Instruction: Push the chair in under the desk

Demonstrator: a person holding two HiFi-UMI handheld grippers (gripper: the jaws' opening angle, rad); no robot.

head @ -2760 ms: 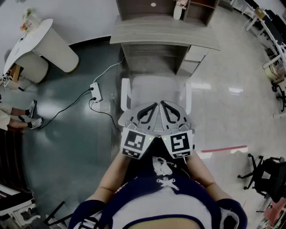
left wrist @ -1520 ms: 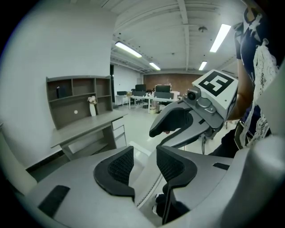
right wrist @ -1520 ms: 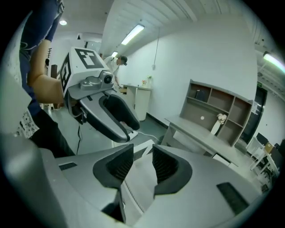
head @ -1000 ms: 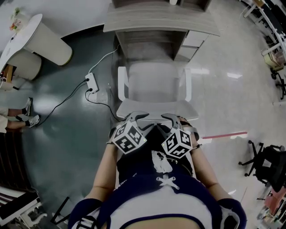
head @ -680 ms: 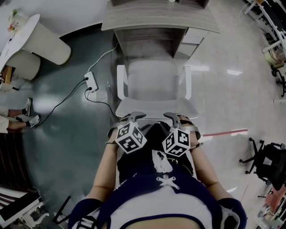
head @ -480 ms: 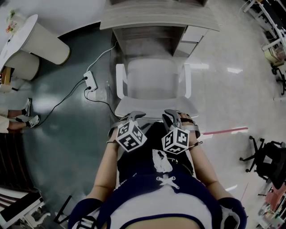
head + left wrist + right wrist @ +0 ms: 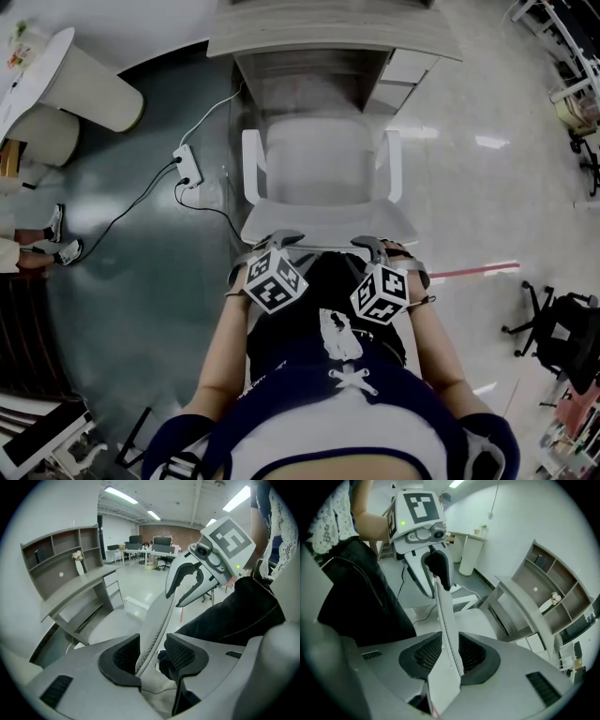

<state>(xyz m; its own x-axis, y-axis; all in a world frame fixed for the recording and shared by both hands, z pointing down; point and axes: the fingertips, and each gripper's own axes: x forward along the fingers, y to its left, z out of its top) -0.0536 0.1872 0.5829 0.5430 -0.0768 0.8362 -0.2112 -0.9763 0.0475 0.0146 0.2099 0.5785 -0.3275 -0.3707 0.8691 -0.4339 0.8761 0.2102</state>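
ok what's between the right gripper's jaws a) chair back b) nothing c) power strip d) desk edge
A: the right gripper has just been closing its jaws, and the right gripper view shows the chair back pinched between them.

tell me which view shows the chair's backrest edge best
The right gripper view: the backrest edge runs right between the right gripper's pads, which have just been closing onto it. The left gripper view shows it loose between the left gripper's open jaws. The head view sees only a thin strip from above.
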